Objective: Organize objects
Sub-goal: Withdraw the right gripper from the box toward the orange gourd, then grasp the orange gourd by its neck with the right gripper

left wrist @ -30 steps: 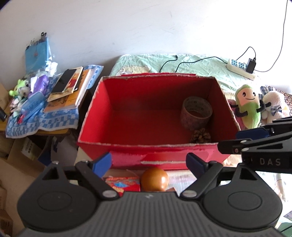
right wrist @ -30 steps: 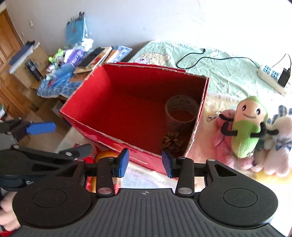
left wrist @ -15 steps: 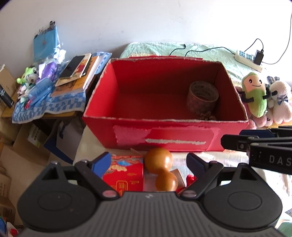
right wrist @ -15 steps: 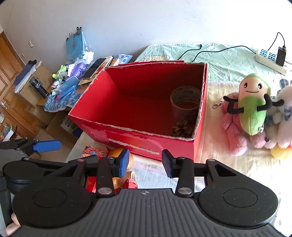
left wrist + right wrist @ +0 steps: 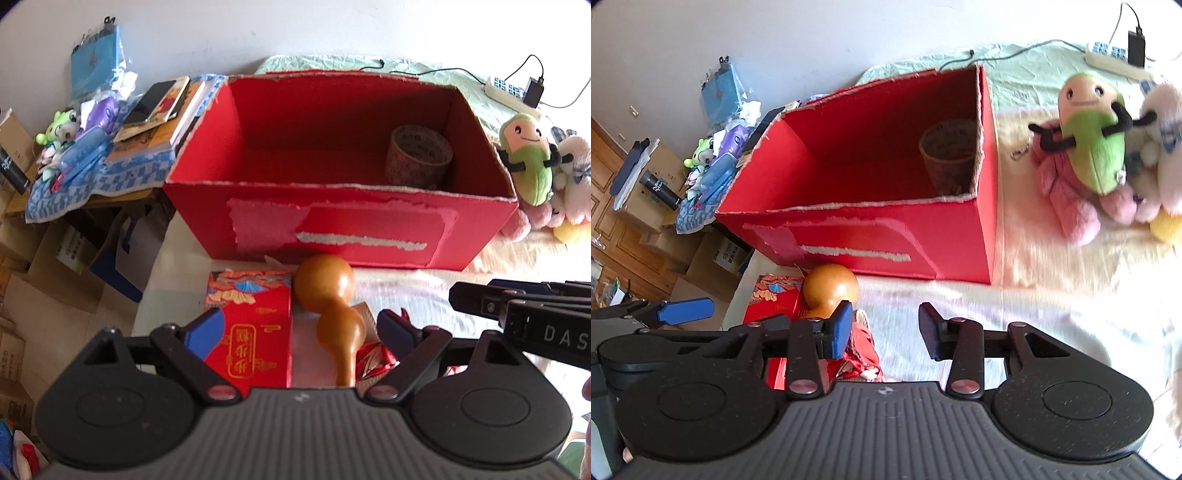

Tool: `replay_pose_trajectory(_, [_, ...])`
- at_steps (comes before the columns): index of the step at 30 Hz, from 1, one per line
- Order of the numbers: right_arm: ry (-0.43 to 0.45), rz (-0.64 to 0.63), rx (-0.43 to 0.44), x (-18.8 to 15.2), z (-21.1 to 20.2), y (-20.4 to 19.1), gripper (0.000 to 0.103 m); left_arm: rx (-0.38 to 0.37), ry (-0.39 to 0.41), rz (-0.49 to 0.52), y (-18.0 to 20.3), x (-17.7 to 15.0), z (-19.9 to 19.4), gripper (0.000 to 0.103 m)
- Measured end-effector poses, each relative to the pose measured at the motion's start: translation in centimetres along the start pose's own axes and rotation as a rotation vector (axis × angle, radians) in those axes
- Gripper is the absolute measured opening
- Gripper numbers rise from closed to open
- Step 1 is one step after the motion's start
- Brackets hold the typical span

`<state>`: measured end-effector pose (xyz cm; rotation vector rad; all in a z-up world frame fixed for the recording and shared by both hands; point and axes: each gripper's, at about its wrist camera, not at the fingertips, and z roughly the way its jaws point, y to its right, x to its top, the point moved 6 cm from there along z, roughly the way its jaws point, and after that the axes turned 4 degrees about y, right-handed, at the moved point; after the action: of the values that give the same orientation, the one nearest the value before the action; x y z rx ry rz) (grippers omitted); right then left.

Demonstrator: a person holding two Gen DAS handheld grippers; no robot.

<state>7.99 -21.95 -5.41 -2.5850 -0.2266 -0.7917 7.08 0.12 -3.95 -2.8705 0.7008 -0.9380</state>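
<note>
Bedroom: bedsheet (image 5: 1052, 295), plush toys (image 5: 528, 158)

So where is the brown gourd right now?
In the left wrist view the brown gourd lies on the bed in front of the red box, beside the red gift packet, between the open fingers of the left hand-held gripper.

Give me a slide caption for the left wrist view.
Open left gripper hovers over a gourd before the red box.
</note>
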Motion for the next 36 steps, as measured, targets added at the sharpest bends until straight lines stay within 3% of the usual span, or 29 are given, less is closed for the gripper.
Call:
replay_pose_trajectory(17, [-0.098, 0.054, 0.050, -4.2, 1.1, 1.4, 0.043, -0.039, -0.053, 0.010, -0.5, -2.7, 1.2, 0.092])
replay_pose_trajectory(26, [-0.138, 0.121, 0.095, -6.0, 1.1, 3.4, 0.043, -0.142, -0.066, 0.000, -0.4, -4.3, 1.2, 0.092])
replay_pose_trajectory(32, [-0.086, 0.283, 0.224, -4.7, 0.9, 4.8, 0.043, -0.235, -0.019, -0.032, -0.4, -4.3, 0.8, 0.092])
replay_pose_trajectory(36, [-0.053, 0.299, 0.324, -2.7, 1.1, 3.7, 0.042, -0.320, 0.019, -0.073, -0.5, -3.4, 1.0, 0.091])
